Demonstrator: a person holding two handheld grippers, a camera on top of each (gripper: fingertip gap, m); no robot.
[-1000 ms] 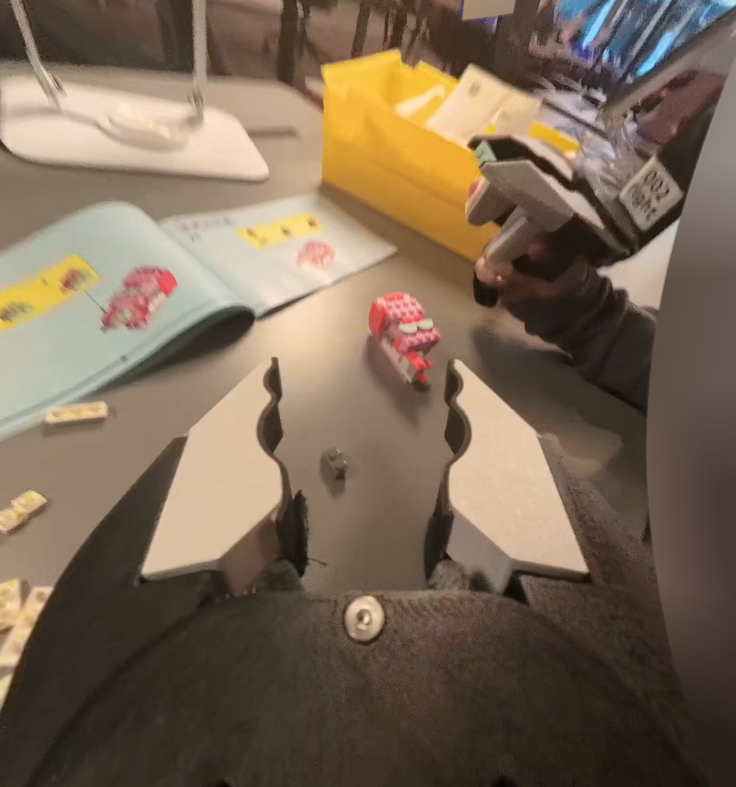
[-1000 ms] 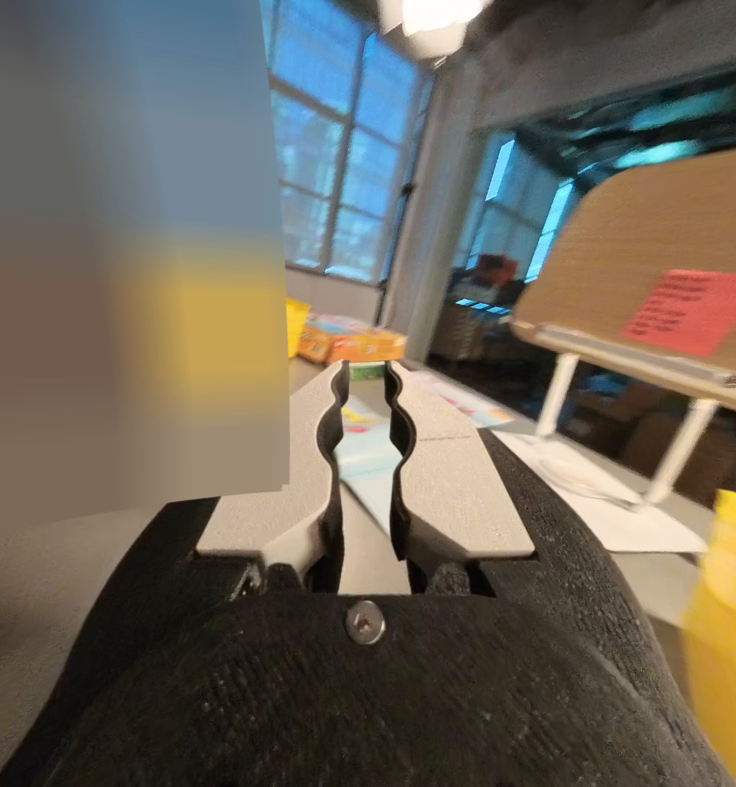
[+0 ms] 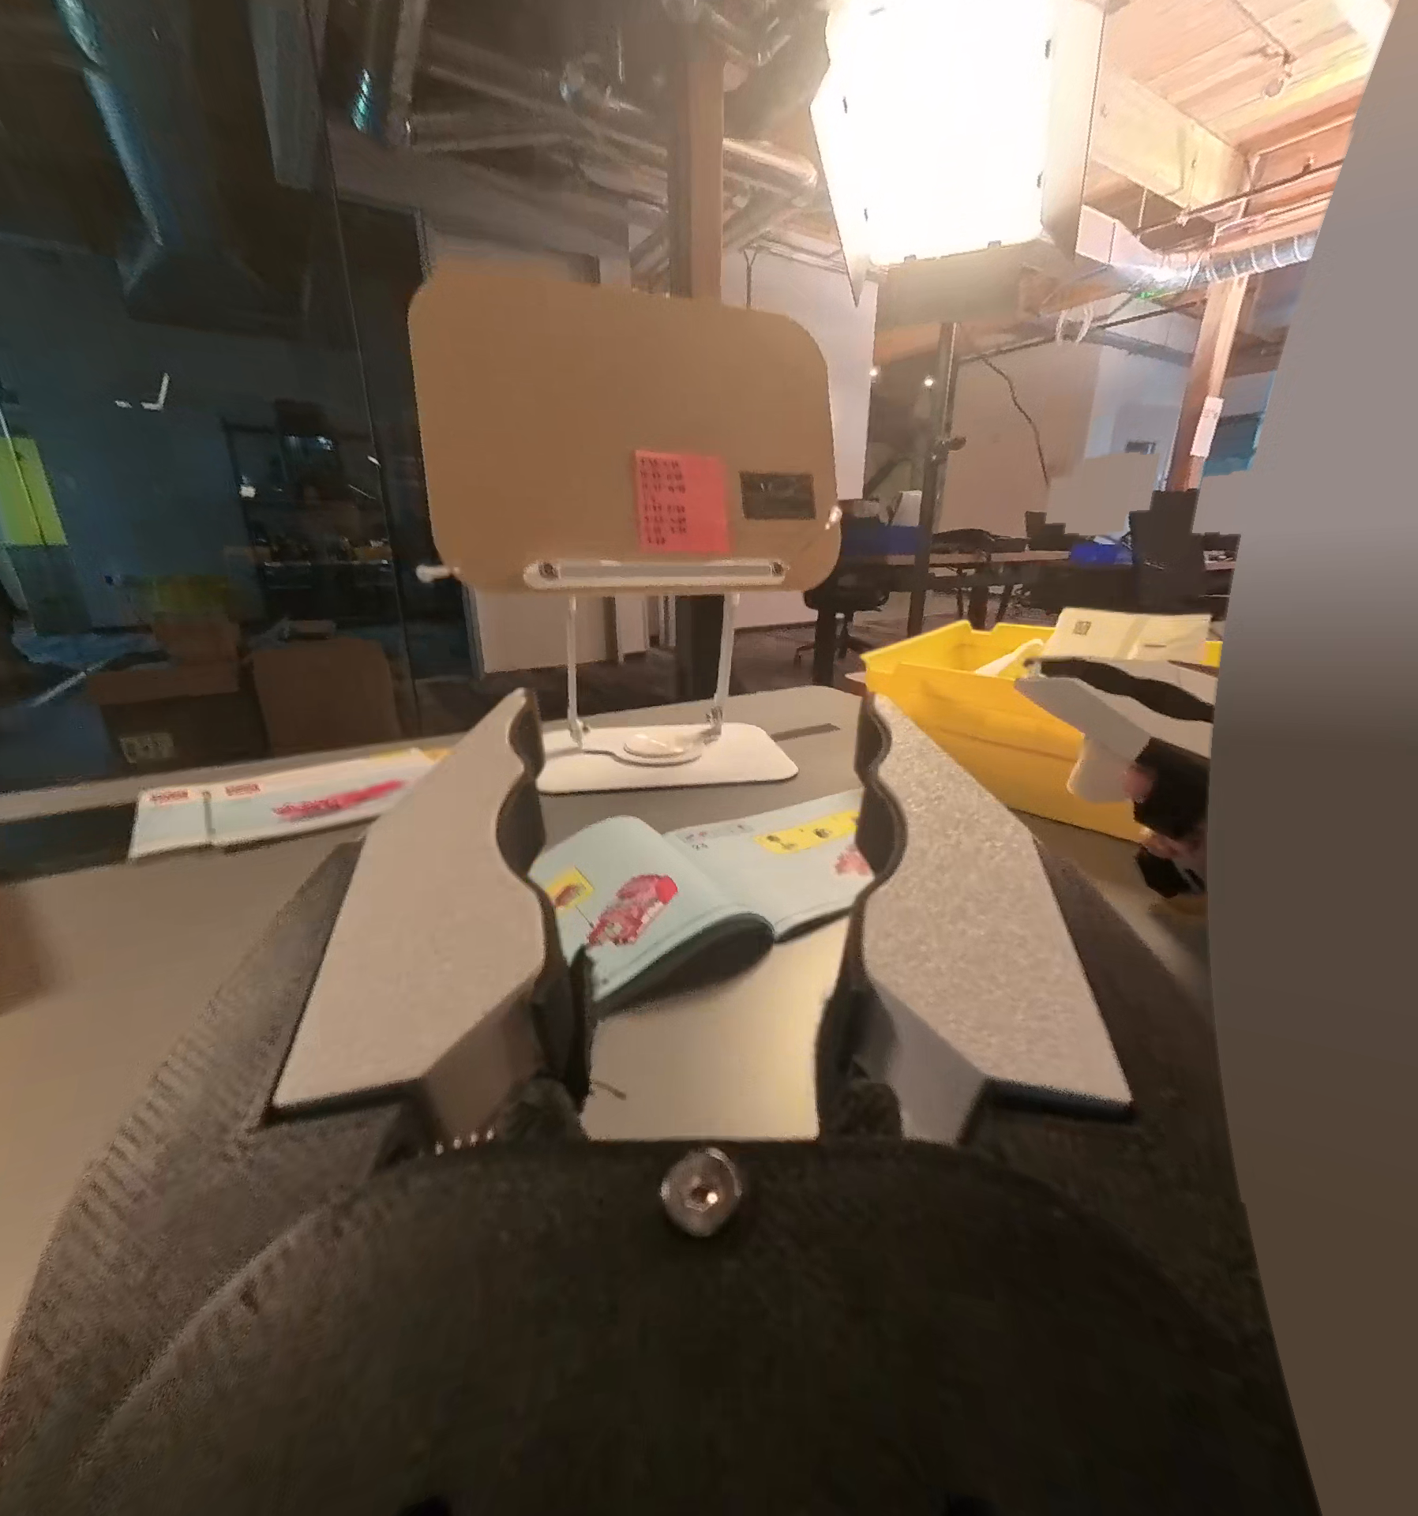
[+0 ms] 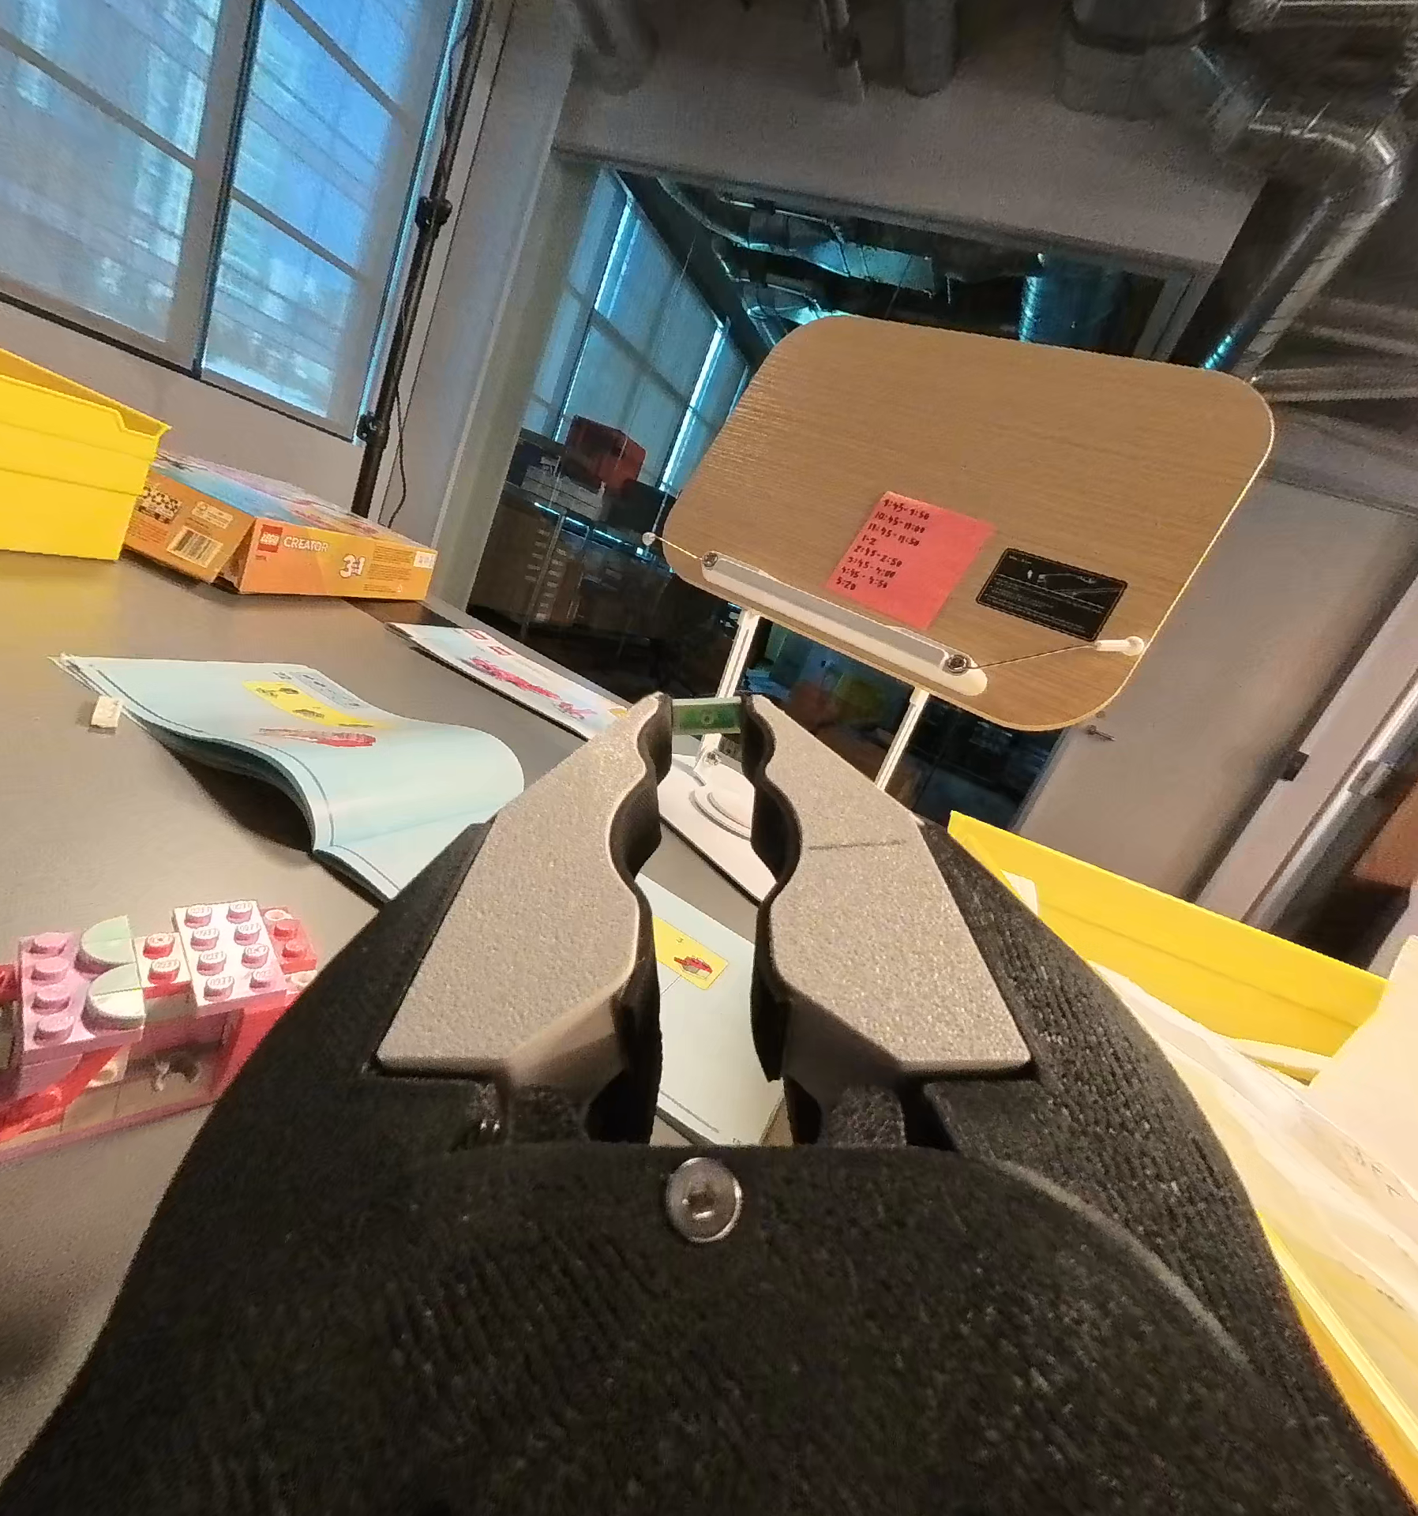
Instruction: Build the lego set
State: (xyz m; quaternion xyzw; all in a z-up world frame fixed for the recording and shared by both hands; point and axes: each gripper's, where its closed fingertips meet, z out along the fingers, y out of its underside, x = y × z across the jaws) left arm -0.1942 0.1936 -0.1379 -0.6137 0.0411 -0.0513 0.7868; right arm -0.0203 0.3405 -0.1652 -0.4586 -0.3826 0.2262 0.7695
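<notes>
My left gripper (image 3: 696,722) is open wide and empty, held above the grey table (image 3: 115,943) and facing an open pale-blue instruction booklet (image 3: 689,894). My right gripper (image 4: 706,715) is shut on a small green brick piece (image 4: 704,717) pinched at its fingertips, held above the table. It also shows in the left wrist view (image 3: 1099,722), in front of a yellow bin (image 3: 976,722). A pink and red brick model (image 4: 140,984) lies on the table to the left of my right gripper. The booklet (image 4: 345,763) lies beyond the model.
A wooden book stand (image 3: 624,435) on a white base stands at the back of the table. A second booklet (image 3: 279,800) lies at the back left. An orange box (image 4: 279,550) and another yellow bin (image 4: 33,468) sit far left. Small pale bricks (image 4: 105,712) lie loose. Tip to tip, the grippers are about 25 cm apart.
My left gripper has tilted up from the table to level, still open; the brick model and a small dark piece have left its view. My right gripper has swung around, still shut on the green piece.
</notes>
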